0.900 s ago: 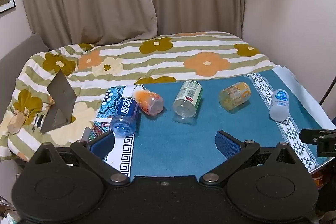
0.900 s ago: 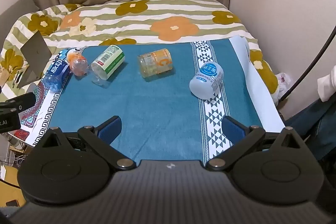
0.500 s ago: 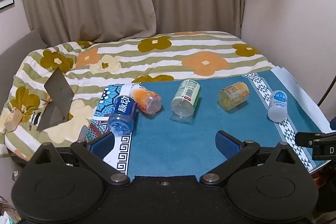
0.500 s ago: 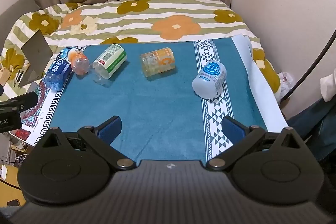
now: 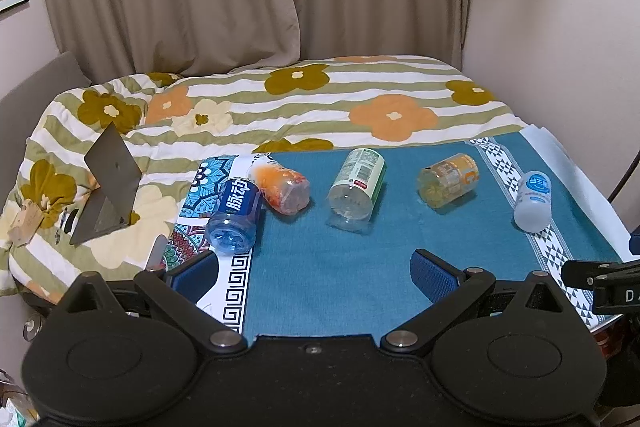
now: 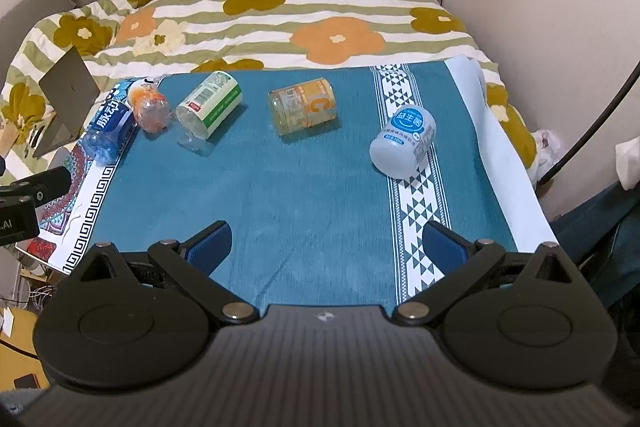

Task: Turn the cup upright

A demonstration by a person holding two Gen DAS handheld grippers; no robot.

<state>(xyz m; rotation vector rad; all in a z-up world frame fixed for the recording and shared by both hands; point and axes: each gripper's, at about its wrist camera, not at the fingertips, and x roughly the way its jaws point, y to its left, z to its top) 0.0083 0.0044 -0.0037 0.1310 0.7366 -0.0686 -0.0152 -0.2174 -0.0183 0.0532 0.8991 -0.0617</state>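
Several bottle-cut cups lie on their sides on a teal cloth (image 5: 320, 267): a blue one (image 5: 234, 215), an orange one (image 5: 282, 185), a green-label one (image 5: 356, 183), a yellow-orange one (image 5: 448, 179) and a white one (image 5: 534, 199). The right wrist view shows them too: blue (image 6: 108, 131), orange (image 6: 149, 107), green (image 6: 210, 105), yellow-orange (image 6: 304, 109), white (image 6: 404, 141). My left gripper (image 5: 314, 271) is open and empty, near the cloth's front edge. My right gripper (image 6: 326, 243) is open and empty, short of the white cup.
A flowered striped blanket (image 5: 320, 99) covers the bed behind the cloth. A grey folded stand (image 5: 106, 183) sits on it at the left. Curtains and walls close the back and right. A patterned mat (image 5: 200, 219) lies under the cloth's left edge.
Both grippers have drawn back and risen slightly, so the cups look a little farther. No cup has moved. Both jaws stay open.
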